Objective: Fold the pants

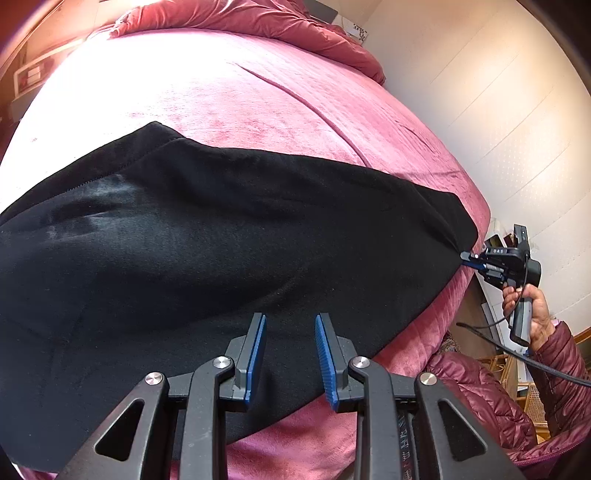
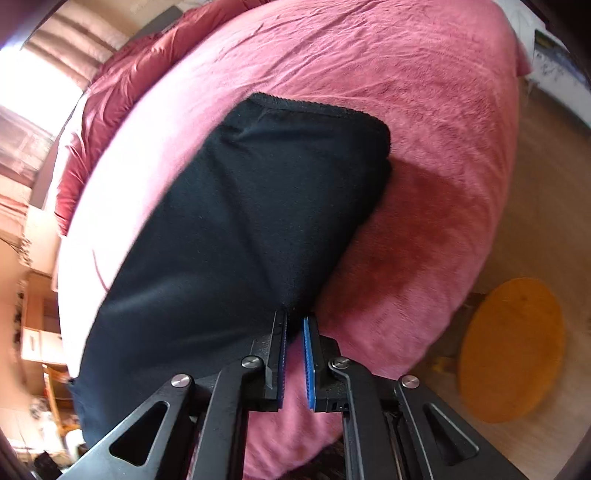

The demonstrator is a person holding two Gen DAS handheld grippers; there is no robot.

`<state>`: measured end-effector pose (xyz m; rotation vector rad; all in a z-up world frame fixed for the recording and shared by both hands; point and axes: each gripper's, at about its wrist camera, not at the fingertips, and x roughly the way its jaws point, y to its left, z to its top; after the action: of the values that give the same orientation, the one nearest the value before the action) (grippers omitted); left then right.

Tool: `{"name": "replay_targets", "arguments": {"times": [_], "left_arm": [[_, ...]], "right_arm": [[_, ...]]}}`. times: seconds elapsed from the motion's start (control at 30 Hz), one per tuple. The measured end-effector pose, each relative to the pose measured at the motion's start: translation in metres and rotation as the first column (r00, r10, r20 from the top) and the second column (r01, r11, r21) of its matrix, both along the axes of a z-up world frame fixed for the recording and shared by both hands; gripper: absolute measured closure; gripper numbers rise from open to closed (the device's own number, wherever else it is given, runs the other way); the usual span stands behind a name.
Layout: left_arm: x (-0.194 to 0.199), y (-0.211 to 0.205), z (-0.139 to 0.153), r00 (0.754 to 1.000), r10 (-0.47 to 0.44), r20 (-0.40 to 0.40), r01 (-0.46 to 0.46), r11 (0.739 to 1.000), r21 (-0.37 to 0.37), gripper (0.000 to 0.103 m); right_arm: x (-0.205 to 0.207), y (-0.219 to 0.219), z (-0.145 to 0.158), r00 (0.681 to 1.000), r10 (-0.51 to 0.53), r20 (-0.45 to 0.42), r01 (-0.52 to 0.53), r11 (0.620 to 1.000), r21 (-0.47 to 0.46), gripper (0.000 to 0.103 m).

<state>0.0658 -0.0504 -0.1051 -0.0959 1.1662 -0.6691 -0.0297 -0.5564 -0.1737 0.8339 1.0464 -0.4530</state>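
Now lying across bed (image 1: 280, 110), pants (image 1: 221, 236); right tool (image 1: 466, 255) pinching corner at bed edge, left tool (image 1: 290, 321) hovering agape.

The pants (image 1: 207, 236) are lying spread across the bed (image 1: 229, 96), with the rumpled quilt (image 1: 258, 22) sitting behind them at the bed's far end. A round rug (image 2: 511, 354) is lying on the floor beside the bed.
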Motion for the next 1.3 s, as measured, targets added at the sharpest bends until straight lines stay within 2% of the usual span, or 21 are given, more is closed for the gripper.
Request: {"name": "replay_targets", "arguments": {"times": [0.07, 0.13, 0.23, 0.3, 0.33, 0.4, 0.43, 0.53, 0.63, 0.7, 0.73, 0.8, 0.83, 0.9, 1.0, 1.1, 1.13, 1.2, 1.27, 1.3], "left_arm": [[0.003, 0.005, 0.000, 1.000, 0.014, 0.002, -0.014, 1.000, 0.004, 0.074], [0.006, 0.010, -0.001, 1.000, 0.031, 0.005, -0.031, 1.000, 0.005, 0.072], [0.010, 0.020, -0.001, 0.998, 0.064, 0.011, -0.064, 0.998, 0.003, 0.072], [0.013, 0.027, -0.002, 0.995, 0.094, 0.017, -0.094, 0.996, 0.005, 0.072], [0.015, 0.032, -0.002, 0.994, 0.111, 0.024, -0.111, 0.994, 0.008, 0.072], [0.018, 0.040, -0.001, 0.988, 0.148, 0.033, -0.148, 0.989, 0.005, 0.072], [0.018, 0.045, -0.001, 0.985, 0.166, 0.036, -0.166, 0.986, 0.001, 0.072], [0.020, 0.057, -0.002, 0.978, 0.203, 0.046, -0.204, 0.979, 0.003, 0.072], [0.021, 0.066, -0.003, 0.973, 0.226, 0.051, -0.227, 0.974, 0.013, 0.072], [0.022, 0.074, -0.002, 0.970, 0.233, 0.063, -0.235, 0.972, 0.022, 0.072], [0.022, 0.077, -0.002, 0.969, 0.236, 0.065, -0.238, 0.971, 0.024, 0.072], [0.022, 0.084, -0.004, 0.969, 0.241, 0.059, -0.242, 0.970, 0.018, 0.072], [0.022, 0.086, -0.005, 0.969, 0.240, 0.059, -0.241, 0.970, 0.018, 0.072], [0.022, 0.088, -0.007, 0.968, 0.241, 0.066, -0.243, 0.969, 0.030, 0.072], [0.022, 0.098, -0.012, 0.967, 0.249, 0.057, -0.250, 0.968, 0.019, 0.072], [0.023, 0.106, -0.017, 0.965, 0.259, 0.046, -0.260, 0.966, 0.009, 0.072], [0.023, 0.109, -0.018, 0.964, 0.262, 0.042, -0.263, 0.965, 0.006, 0.072], [0.024, 0.111, -0.022, 0.964, 0.264, 0.033, -0.264, 0.964, 0.000, 0.072], [0.028, 0.110, -0.025, 0.964, 0.264, 0.029, -0.265, 0.964, 0.001, 0.072], [0.030, 0.112, -0.025, 0.963, 0.267, 0.027, -0.267, 0.964, 0.001, 0.072]], "right_arm": [[0.002, 0.005, 0.008, 0.999, 0.028, -0.046, -0.031, 0.997, -0.067, 0.095], [0.007, 0.013, 0.029, 0.996, 0.039, -0.077, -0.054, 0.977, -0.208, 0.095], [0.020, 0.032, 0.064, 0.996, 0.072, -0.054, -0.086, 0.939, -0.334, 0.089], [0.037, 0.050, 0.082, 0.985, 0.175, 0.011, -0.162, 0.933, -0.320, 0.085], [0.053, 0.066, 0.088, 0.966, 0.253, 0.059, -0.227, 0.932, -0.281, 0.083], [0.087, 0.101, 0.094, 0.911, 0.391, 0.128, -0.359, 0.908, -0.217, 0.079], [0.106, 0.125, 0.095, 0.869, 0.469, 0.159, -0.438, 0.878, -0.194, 0.079], [0.162, 0.208, 0.094, 0.716, 0.656, 0.239, -0.650, 0.751, -0.117, 0.079], [0.210, 0.291, 0.085, 0.577, 0.769, 0.276, -0.788, 0.613, -0.060, 0.079], [0.235, 0.340, 0.079, 0.494, 0.822, 0.285, -0.853, 0.522, -0.028, 0.079], [0.240, 0.361, 0.075, 0.466, 0.838, 0.286, -0.871, 0.490, -0.018, 0.078], [0.261, 0.392, 0.065, 0.427, 0.859, 0.283, -0.896, 0.444, 0.006, 0.077], [0.271, 0.403, 0.058, 0.401, 0.871, 0.284, -0.913, 0.407, 0.040, 0.072], [0.285, 0.425, 0.047, 0.370, 0.898, 0.236, -0.928, 0.369, 0.052, 0.063], [0.298, 0.436, 0.022, 0.312, 0.933, 0.180, -0.950, 0.303, 0.078, 0.062], [0.305, 0.453, 0.009, 0.213, 0.967, 0.141, -0.973, 0.198, 0.115, 0.062], [0.305, 0.456, 0.006, 0.193, 0.973, 0.128, -0.977, 0.180, 0.111, 0.062], [0.308, 0.459, 0.004, 0.194, 0.970, 0.144, -0.976, 0.177, 0.127, 0.062], [0.311, 0.460, 0.006, 0.218, 0.959, 0.179, -0.971, 0.194, 0.139, 0.065], [0.312, 0.459, 0.009, 0.234, 0.951, 0.202, -0.968, 0.209, 0.135, 0.080]]}}
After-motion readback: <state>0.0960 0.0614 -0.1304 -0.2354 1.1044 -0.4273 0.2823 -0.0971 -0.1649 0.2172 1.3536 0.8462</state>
